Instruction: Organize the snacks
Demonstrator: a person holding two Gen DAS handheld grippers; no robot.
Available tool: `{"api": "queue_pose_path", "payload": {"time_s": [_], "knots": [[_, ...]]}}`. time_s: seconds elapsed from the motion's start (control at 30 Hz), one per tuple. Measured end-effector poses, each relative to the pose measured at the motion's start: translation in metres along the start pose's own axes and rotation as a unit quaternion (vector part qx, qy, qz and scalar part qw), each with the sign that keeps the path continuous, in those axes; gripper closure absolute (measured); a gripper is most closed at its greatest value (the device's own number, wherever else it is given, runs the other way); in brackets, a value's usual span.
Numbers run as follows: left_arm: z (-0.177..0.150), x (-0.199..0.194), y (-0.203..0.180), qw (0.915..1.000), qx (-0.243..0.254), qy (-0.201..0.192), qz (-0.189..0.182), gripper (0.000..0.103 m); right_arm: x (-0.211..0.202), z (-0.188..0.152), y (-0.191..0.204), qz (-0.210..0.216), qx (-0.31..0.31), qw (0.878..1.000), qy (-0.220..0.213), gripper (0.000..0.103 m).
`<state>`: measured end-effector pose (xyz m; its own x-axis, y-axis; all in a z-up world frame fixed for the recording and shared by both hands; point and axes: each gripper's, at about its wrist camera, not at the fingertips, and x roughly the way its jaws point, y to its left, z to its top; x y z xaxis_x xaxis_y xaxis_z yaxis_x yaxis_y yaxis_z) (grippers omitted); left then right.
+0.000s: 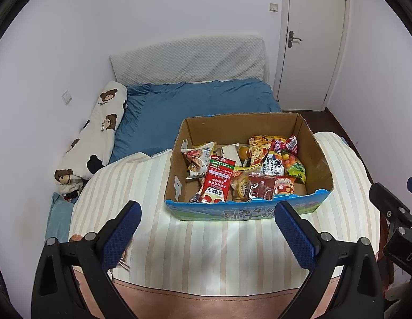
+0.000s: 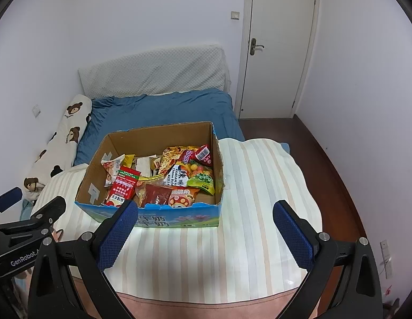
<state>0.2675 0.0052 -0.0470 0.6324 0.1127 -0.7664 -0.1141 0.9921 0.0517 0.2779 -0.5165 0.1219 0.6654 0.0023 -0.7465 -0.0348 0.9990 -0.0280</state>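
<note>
**Fingers wide, nothing held — snacks all in the box**

Fingers on both grippers are spread wide w/ nothing between them: left gripper (image 1: 207,220) hangs over the striped cover (image 1: 206,250), short of the box front; right gripper (image 2: 206,222) likewise, its left pad (image 2: 118,235) overlapping the box's front edge in its own view, though contact can't be told.

The cardboard box (image 1: 315,159) sits on the striped cover at the bed's near end, open-topped. Snacks lie inside in a loose jumble: red packet (image 1: 216,183) leaning at front-left, dark red pack (image 1: 261,186) front-centre, mushroom-print bag (image 2: 180,198) front-right, green candy bag (image 1: 295,168) toward the right wall, noodle pack (image 1: 273,164) behind it. No snacks visible outside the box.

Step in hand, as a judgement: ambiguous. Scene fits either a box waiting to be sorted or one just filled w/ everything gathered in; the frames don't settle which. Whichever it is, any reach in would need to clear the front wall, and the crinkly, overlapping bags would likely shift or slip when pinched.
</note>
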Motion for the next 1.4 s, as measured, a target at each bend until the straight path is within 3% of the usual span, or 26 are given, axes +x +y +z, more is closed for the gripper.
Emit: {"api": "queue_pose_path", "payload": {"time_s": [1.4], "knots": [[0.0047, -0.0093, -0.0017, 0.9998, -0.003, -0.016, -0.008, 0.0, -0.0065, -0.0027, 0.0, -0.003, 0.012, 1.0, 0.004, 0.0]]}}
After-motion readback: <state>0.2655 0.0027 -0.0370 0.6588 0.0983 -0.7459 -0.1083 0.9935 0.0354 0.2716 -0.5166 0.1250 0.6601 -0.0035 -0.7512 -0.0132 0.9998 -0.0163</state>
